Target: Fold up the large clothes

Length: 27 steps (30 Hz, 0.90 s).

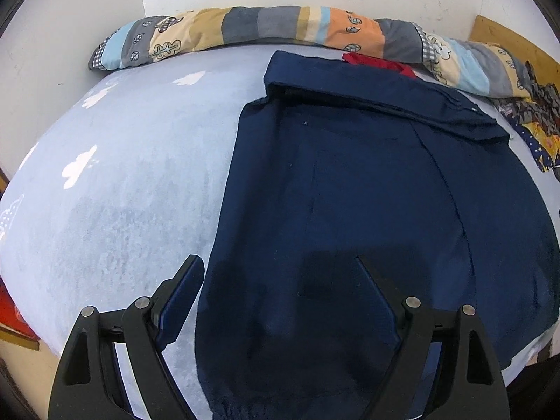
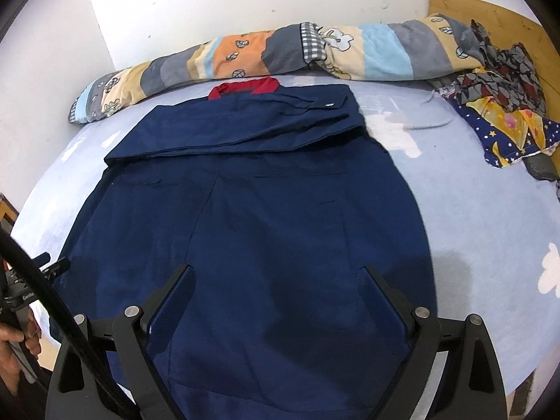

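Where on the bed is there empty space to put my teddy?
Two bare patches of bed sheet: a big one between the navy jacket and the left wall, and a smaller one right of the jacket. It's crowded by the rolled quilt and the patterned cloth pile.

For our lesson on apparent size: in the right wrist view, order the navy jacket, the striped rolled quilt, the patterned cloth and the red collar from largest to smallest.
1. navy jacket
2. striped rolled quilt
3. patterned cloth
4. red collar

Fisheye nearness enlarges the jacket.
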Tool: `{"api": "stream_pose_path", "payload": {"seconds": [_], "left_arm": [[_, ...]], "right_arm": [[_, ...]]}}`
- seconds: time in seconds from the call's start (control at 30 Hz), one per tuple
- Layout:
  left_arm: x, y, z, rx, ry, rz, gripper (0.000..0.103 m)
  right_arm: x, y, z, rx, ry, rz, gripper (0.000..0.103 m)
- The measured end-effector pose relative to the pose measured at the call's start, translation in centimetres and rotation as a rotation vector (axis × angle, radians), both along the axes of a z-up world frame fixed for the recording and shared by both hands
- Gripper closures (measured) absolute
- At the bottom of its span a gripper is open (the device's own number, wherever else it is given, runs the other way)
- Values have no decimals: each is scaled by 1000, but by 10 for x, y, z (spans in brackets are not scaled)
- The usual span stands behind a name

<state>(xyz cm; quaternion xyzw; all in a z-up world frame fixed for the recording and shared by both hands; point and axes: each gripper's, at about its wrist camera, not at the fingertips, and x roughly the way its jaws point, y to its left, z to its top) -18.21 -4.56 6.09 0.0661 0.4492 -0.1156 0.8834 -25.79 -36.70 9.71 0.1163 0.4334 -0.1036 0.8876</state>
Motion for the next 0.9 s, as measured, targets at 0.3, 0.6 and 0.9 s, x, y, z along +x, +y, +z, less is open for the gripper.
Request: {"api": "stream_pose_path", "payload": {"seconds": [0.3,0.6,0.9], "left_arm": [[-16,-11,-1,9,-41,-21,18],[-30,20,-14,-63,53,-29,18],[-26,82,-24,-238,184,37,31]], "right_arm": [[-6,1,-3,-18,11,-2,7],[-44,-39,-24,75,53,-78,7],[-90,-102,-52,323,69,-209,7]]}}
